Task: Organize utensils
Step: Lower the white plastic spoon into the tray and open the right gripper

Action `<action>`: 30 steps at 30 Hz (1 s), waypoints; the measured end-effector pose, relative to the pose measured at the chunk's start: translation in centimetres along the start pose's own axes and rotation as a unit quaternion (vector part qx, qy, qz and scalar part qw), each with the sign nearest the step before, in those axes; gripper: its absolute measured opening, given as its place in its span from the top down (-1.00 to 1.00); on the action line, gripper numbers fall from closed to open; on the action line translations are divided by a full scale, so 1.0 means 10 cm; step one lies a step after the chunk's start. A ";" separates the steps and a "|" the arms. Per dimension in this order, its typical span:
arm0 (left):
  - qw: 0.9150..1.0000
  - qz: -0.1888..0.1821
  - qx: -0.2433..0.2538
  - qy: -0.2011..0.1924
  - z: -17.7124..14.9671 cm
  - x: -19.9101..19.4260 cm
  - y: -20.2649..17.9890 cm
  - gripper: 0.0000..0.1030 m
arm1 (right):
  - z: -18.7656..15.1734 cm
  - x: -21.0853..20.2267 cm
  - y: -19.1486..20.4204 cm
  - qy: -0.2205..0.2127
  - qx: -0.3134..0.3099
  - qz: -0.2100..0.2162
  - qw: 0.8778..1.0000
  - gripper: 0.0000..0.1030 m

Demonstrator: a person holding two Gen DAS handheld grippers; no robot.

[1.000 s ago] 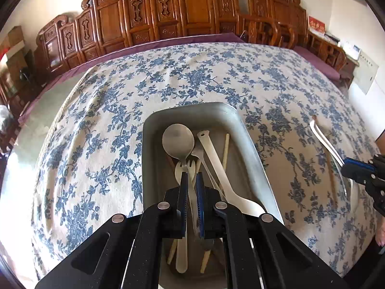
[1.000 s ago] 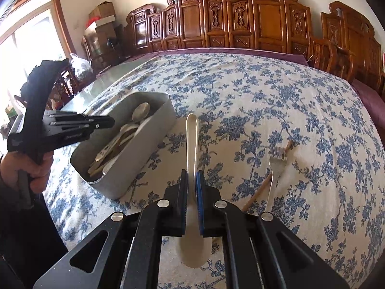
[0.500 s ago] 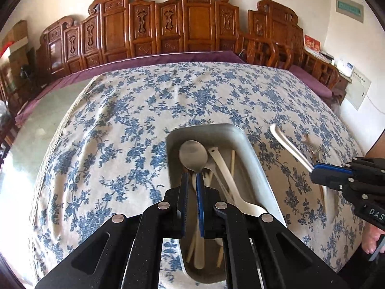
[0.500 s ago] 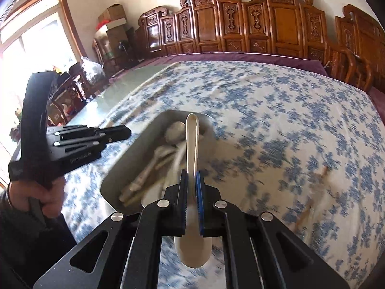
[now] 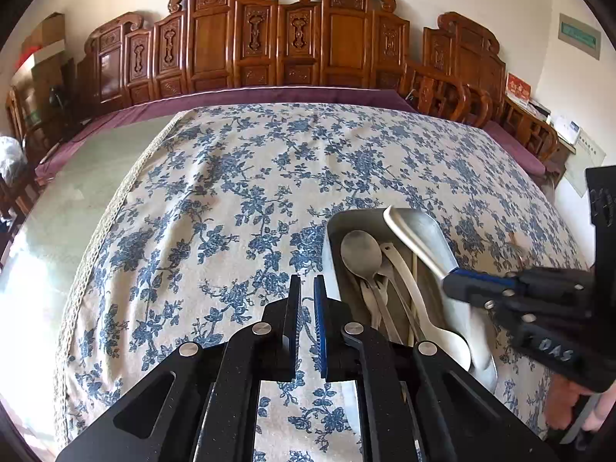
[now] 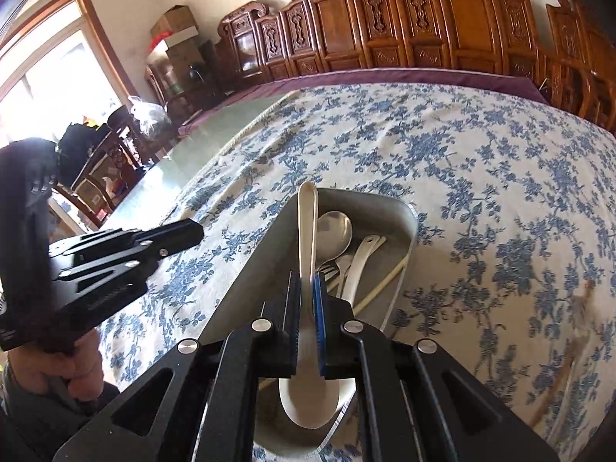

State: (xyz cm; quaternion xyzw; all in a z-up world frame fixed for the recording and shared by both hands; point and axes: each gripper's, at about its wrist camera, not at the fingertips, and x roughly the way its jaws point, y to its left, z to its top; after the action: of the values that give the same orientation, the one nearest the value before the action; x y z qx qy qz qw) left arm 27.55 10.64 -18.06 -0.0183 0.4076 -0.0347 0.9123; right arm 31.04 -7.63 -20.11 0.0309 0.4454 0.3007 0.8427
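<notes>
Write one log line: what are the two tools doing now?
right tool: shut on white spoon, over metal tray | left tool: shut, empty, over tablecloth

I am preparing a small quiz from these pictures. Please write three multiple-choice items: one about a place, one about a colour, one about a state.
1. Where is the metal tray compared with the left gripper, in the left wrist view?
A. to its right
B. to its left
C. directly under it

2. What colour is the spoon in the right gripper?
A. red
B. white
C. black

3. What is the state of the left gripper?
A. shut on a fork
B. wide open
C. shut and empty

Answers: 1 A, the tray lies right of the gripper, which is over the flowered tablecloth. 2 B, the spoon is plainly white. 3 C, only cloth shows between its nearly closed fingers.
</notes>
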 end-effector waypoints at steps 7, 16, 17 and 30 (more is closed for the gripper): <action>1.000 0.003 -0.004 0.000 0.01 0.00 0.02 0.89 | 0.02 0.19 -0.01 0.008 0.013 -0.005 1.000 0.83; 1.000 0.006 -0.007 -0.002 0.00 -0.01 0.03 0.89 | 0.03 0.34 -0.12 0.015 0.006 -0.028 0.999 0.83; 1.000 0.006 -0.006 -0.002 0.00 -0.01 0.03 0.89 | 0.04 0.34 -0.12 0.014 0.004 -0.029 0.999 0.83; 1.000 -0.003 -0.002 -0.010 0.03 -0.03 -0.14 0.89 | 0.00 -0.07 -0.22 -0.015 -0.015 -0.024 0.999 0.80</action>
State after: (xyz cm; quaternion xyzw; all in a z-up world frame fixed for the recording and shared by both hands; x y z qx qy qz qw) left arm 27.49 9.31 -17.56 -0.0215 0.3986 -0.0361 0.9162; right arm 31.74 -9.81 -20.28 0.0121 0.4289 0.2864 0.8567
